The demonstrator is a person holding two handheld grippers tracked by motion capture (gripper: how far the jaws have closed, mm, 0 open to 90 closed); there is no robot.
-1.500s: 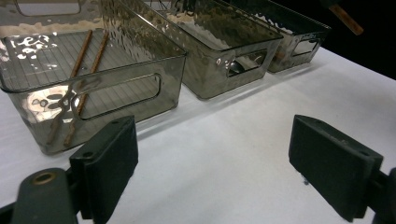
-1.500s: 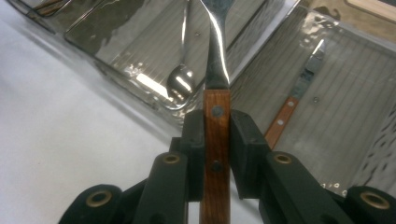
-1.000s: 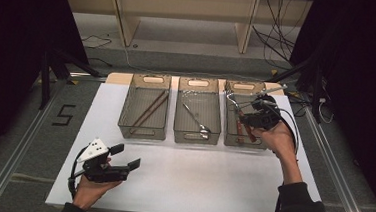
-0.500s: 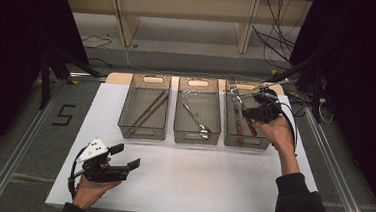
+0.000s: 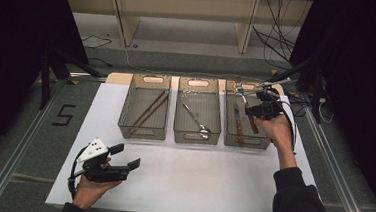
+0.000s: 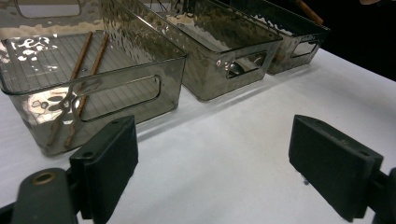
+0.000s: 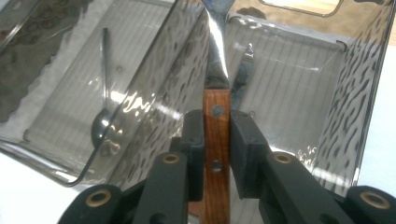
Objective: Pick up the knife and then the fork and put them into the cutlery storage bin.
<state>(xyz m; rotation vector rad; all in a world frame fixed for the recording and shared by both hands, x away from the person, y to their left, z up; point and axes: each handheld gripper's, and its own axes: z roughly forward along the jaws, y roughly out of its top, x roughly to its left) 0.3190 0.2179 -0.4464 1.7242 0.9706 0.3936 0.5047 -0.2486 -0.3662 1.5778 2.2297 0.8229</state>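
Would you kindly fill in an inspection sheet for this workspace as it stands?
Surface: white table top, bare at the front.
Job's things: three clear bins; left bin holds chopsticks, middle bin a spoon, right bin a wooden-handled utensil.
Clutter: nothing seen.
Grippers: left hand-held gripper open above the table; right hand-held gripper shut on a wooden-handled fork over the right bin.
Cables: bundle on the floor, far right.
Surroundings: wooden frame behind, dark.

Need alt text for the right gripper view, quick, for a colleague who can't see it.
The right gripper's black jaws are shut on the wooden handle of a steel fork, held over a smoky clear plastic bin. A steel spoon lies in the neighbouring bin.
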